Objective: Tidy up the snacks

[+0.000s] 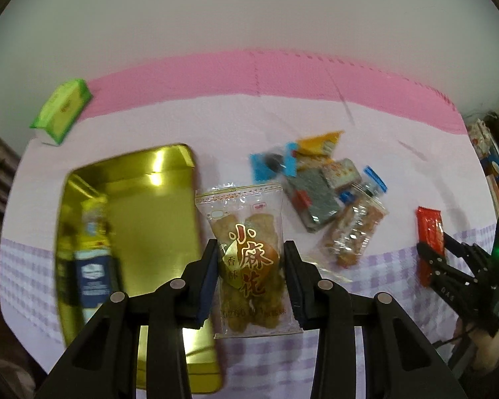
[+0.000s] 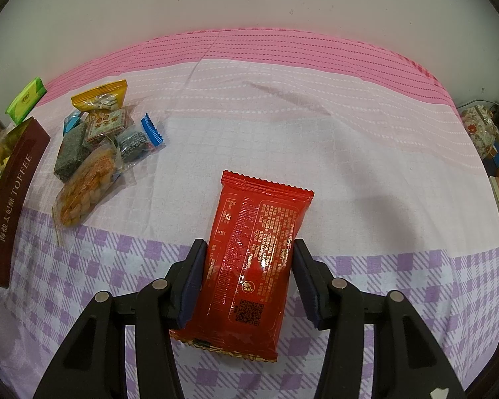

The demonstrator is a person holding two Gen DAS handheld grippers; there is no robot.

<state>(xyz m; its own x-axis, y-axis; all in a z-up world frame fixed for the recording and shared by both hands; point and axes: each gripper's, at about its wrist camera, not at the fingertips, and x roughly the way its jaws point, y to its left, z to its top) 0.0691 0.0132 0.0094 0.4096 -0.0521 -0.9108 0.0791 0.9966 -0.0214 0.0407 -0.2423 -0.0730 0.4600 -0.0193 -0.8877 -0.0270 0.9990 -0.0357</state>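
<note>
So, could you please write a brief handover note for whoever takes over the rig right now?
Left gripper: shut on the clear twist-snack packet, beside the gold tin.
Right gripper: astride the red packet; grip uncertain.
Done: one blue packet lies in the tin.
Left: the loose snack pile on the cloth, plus both packets at the grippers.

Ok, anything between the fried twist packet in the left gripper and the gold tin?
Nothing visible. The fried twist packet sits between the left gripper fingers, right beside the open gold tin, with no snack between them. One blue-labelled packet already lies along the tin's left side; the right part of its floor looks free.
</note>
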